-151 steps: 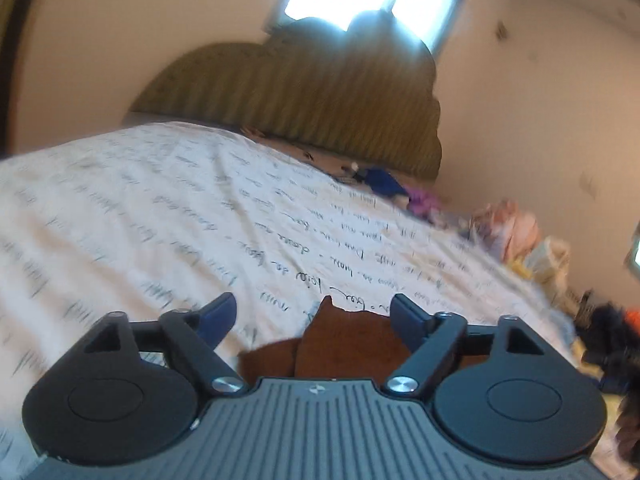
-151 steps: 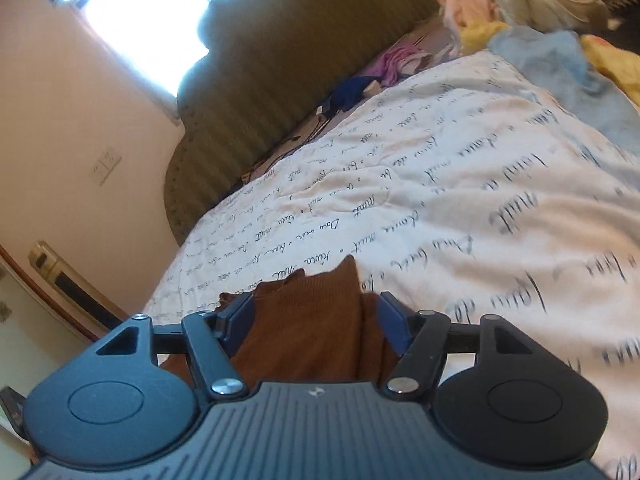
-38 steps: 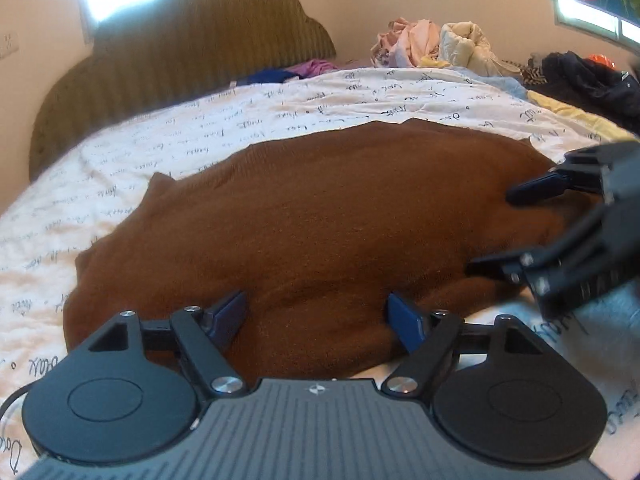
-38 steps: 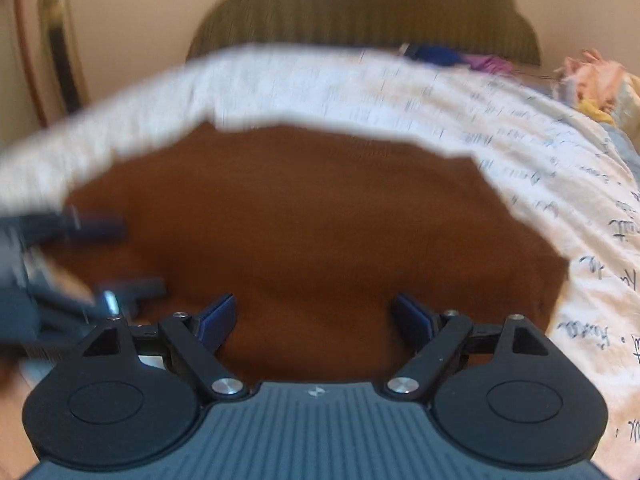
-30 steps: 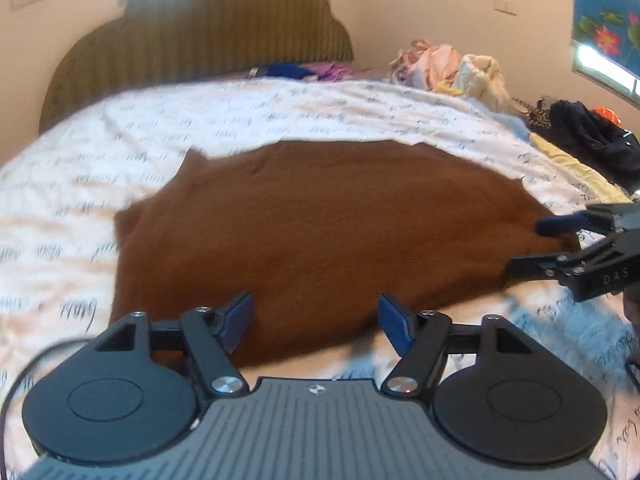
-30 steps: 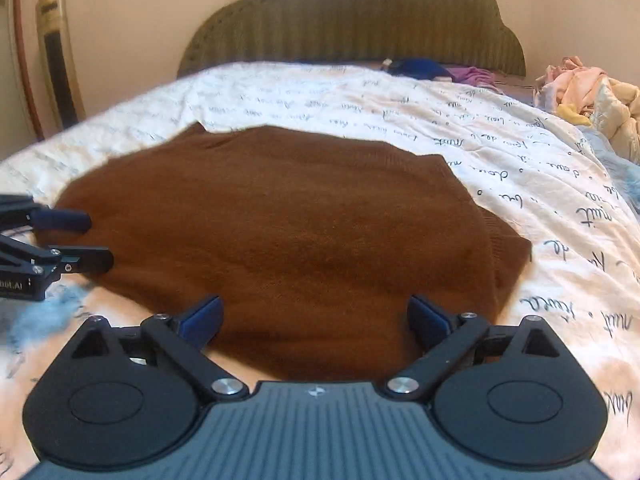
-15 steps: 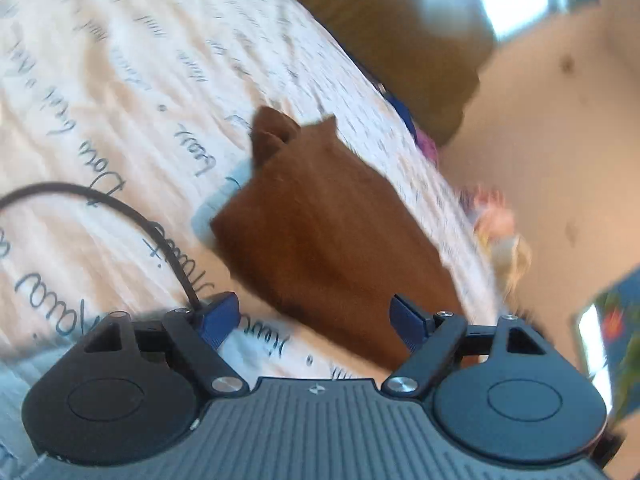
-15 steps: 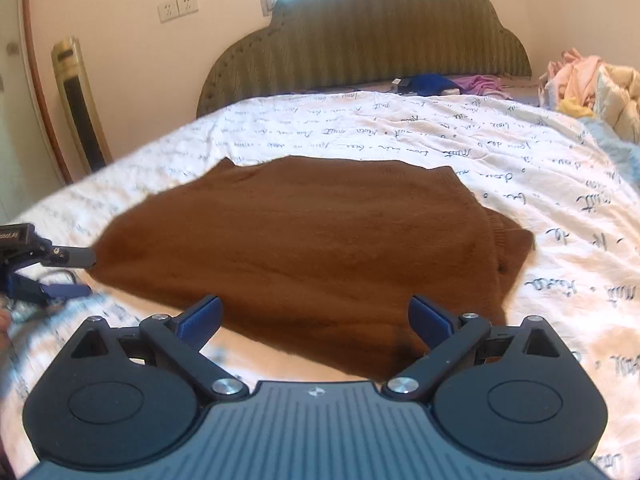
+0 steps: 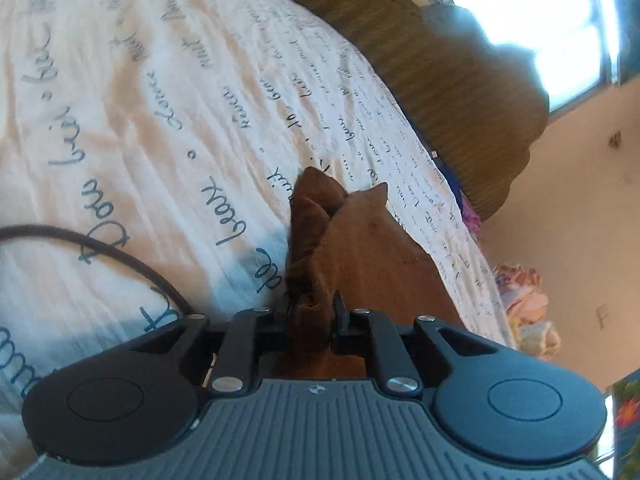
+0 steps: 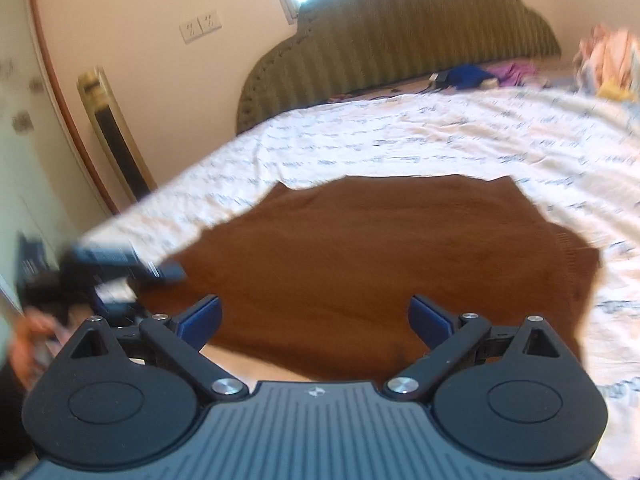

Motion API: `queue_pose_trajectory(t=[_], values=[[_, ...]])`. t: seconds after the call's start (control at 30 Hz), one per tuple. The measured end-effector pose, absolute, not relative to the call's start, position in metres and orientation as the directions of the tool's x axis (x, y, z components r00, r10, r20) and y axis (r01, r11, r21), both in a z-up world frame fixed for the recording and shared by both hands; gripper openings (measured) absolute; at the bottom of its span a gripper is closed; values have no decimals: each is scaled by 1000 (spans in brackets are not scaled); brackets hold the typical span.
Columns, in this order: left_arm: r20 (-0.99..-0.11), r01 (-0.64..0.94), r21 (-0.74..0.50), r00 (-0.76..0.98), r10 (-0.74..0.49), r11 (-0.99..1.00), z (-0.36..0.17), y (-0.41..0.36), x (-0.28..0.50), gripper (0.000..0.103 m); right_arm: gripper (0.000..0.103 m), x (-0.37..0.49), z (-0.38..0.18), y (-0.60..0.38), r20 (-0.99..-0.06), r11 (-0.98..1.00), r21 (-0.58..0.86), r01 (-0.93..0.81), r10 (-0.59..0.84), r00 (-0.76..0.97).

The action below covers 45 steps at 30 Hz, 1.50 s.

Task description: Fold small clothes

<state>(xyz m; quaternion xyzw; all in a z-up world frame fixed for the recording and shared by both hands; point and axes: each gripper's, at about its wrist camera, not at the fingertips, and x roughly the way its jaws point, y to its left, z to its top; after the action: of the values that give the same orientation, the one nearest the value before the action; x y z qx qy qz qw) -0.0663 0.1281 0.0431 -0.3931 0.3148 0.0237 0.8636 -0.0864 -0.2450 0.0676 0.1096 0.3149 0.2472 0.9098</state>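
The left gripper (image 9: 312, 326) is pinching a bunched corner of the brown sweater (image 10: 380, 264) in clenched jaws, likely to lift that side for a fold. The sweater is lying flat on the bed (image 10: 460, 140), its long axis running across below the headboard (image 10: 400, 40). The right gripper (image 10: 314, 318) is hovering over the near hem, jaws released.

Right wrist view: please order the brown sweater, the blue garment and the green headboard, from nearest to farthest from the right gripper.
1. brown sweater, directly ahead of the open right gripper, on the bedspread.
2. blue garment, far, right of centre, at the bed's head.
3. green headboard, behind it, against the wall.
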Motion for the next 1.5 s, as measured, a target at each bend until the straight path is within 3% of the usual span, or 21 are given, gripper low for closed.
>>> queue_pose_trajectory(t=[0.1, 0.27, 0.43, 0.67, 0.7, 0.73, 0.77, 0.8, 1.13, 1.23, 1.37, 1.43, 1.5], values=[[-524, -167, -435, 846, -99, 885, 65, 90, -75, 13, 100, -54, 72, -240, -502, 775, 498, -389, 623, 600], [-462, -36, -149, 886, -37, 988, 74, 36, -89, 12, 100, 29, 69, -201, -533, 661, 649, -376, 748, 395], [-444, 33, -36, 895, -46, 999, 69, 15, -104, 12, 100, 92, 61, -137, -582, 623, 694, -360, 780, 228], [-454, 97, 27, 888, -75, 995, 60, 0, -99, 12, 99, 126, 46, -75, -740, 718, 543, -435, 655, 156], [-458, 102, 28, 886, -78, 994, 60, -2, -98, 12, 95, 130, 40, -74, -754, 729, 523, -442, 637, 159], [-458, 110, 30, 885, -85, 993, 60, -5, -97, 11, 84, 132, 36, -73, -757, 733, 506, -455, 630, 173], [-458, 121, 32, 884, -93, 992, 61, -8, -97, 11, 43, 131, 34, -75, -763, 738, 477, -477, 617, 192], [-460, 130, 23, 882, -105, 991, 62, -12, -96, 11, 10, 132, 34, -78, -778, 758, 437, -485, 589, 220], [-392, 440, -46, 818, -422, 897, 94, -132, -86, 10, 10, 116, 98, -238, -682, 762, 369, -532, 611, 402], [-443, 537, -40, 747, -496, 843, 77, -165, -91, 10, 10, 99, 98, -303, -678, 807, 338, -484, 565, 470], [-554, 584, 1, 676, -486, 811, 43, -195, -90, 10, 13, 96, 51, -365, -727, 863, 368, -346, 499, 471], [-535, 605, 42, 686, -494, 795, 43, -193, -95, 11, 22, 98, 28, -384, -726, 855, 454, -251, 518, 453], [-516, 648, 31, 662, -543, 761, 49, -181, -98, 18, 32, 93, 28, -403, -646, 799, 558, -222, 587, 488]])
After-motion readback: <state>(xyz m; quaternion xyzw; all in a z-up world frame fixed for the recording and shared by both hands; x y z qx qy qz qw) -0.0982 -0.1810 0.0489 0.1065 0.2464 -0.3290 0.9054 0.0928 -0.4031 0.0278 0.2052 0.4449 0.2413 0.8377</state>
